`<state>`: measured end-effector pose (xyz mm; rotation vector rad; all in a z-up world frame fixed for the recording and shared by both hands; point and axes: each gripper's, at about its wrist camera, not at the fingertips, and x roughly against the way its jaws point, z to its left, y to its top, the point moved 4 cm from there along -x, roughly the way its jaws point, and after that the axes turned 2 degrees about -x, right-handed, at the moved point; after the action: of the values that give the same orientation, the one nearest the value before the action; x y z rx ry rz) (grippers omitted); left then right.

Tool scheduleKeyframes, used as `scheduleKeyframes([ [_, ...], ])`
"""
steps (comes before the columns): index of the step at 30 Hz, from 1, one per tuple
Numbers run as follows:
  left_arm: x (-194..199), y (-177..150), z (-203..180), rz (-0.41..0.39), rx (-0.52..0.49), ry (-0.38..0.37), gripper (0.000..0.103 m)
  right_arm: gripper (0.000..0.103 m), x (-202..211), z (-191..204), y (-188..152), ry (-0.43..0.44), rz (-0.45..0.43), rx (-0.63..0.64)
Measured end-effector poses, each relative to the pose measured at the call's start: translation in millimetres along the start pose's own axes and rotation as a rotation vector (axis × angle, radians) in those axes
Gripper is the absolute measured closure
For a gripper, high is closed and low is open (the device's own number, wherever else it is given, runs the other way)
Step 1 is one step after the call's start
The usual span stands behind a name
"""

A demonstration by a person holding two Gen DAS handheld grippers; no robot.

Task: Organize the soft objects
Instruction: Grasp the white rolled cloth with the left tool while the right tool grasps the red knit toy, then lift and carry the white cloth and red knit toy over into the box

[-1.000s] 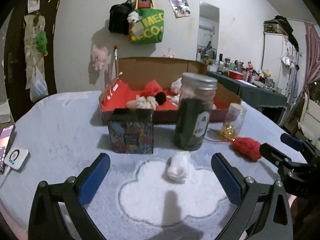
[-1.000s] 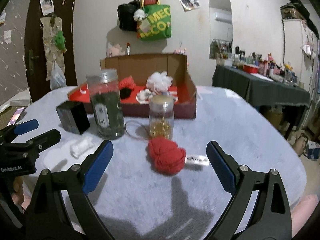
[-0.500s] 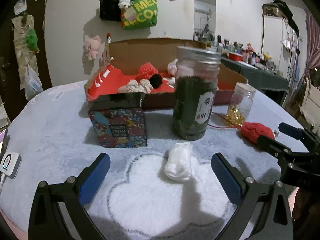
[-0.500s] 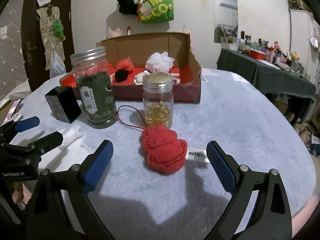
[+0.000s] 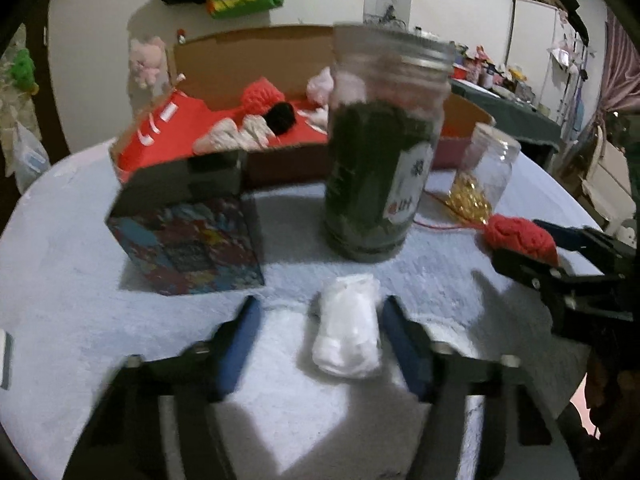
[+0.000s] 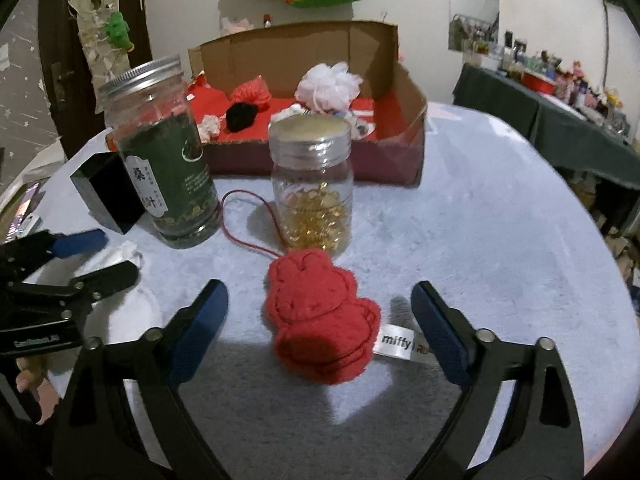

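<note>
A white soft roll (image 5: 346, 336) lies on the blue-grey fluffy table cover between the blue pads of my left gripper (image 5: 320, 300). The jaws are closing; the right pad sits at the roll's side and the left pad stands clear of it. A red knitted plush (image 6: 320, 320) with a white tag lies between the fingers of my right gripper (image 6: 318, 286), whose jaws are closing too, with gaps on both sides. Behind the jars stands a cardboard box (image 6: 300, 48) lined in red. It holds a red knit ball, a black pom and a white puff (image 6: 328, 84).
A tall jar of dark green leaves (image 5: 376, 168) and a small jar of gold capsules (image 6: 312, 200) stand just past the two soft things. A patterned box (image 5: 184, 240) sits left of the tall jar. A red cord (image 6: 240, 236) trails from the plush.
Both grippers have moved forward and lower, so the roll and the plush now lie between their fingers. Both pairs of jaws have narrowed from wide open.
</note>
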<state>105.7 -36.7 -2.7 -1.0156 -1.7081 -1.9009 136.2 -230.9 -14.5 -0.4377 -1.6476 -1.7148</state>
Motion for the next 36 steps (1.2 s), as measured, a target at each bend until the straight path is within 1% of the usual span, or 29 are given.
scheduleKeyframes([
  [1,1.0,-0.4,0.1,-0.006,-0.006,0.004,0.053,0.049,-1.7,-0.2,-0.9,0.019,0.010,-0.013],
  [2,1.6,-0.3,0.2,-0.009,-0.013,-0.001,0.062,0.058,-2.5,-0.9,-2.2,0.023,0.015,-0.028],
  [3,2.2,0.4,-0.2,-0.007,-0.019,-0.014,0.078,0.061,-0.7,-1.1,-2.3,0.022,0.007,-0.026],
  [4,3.3,0.7,-1.3,-0.004,-0.022,-0.031,0.083,0.062,0.7,0.3,-2.7,0.035,0.005,-0.026],
  [6,6.5,1.1,-3.6,-0.004,-0.028,-0.042,0.084,0.064,6.2,7.0,-4.0,0.094,0.002,-0.045],
  [8,11.7,1.7,-5.7,-0.014,-0.035,-0.060,0.086,0.065,13.0,17.6,-5.2,0.134,-0.012,-0.044],
  [14,29.6,8.6,-13.0,-0.055,-0.063,-0.110,0.086,0.065,23.0,41.4,-1.6,0.175,-0.043,-0.034],
  [18,36.1,12.0,-16.8,-0.073,-0.081,-0.121,0.086,0.065,25.3,51.9,0.0,0.186,-0.048,-0.017],
  [24,37.1,12.4,-17.1,-0.074,-0.083,-0.127,0.086,0.065,25.9,58.6,4.0,0.193,-0.050,-0.002],
  [36,37.1,12.3,-17.2,-0.073,-0.084,-0.129,0.086,0.065,24.4,59.4,2.9,0.193,-0.036,0.000],
])
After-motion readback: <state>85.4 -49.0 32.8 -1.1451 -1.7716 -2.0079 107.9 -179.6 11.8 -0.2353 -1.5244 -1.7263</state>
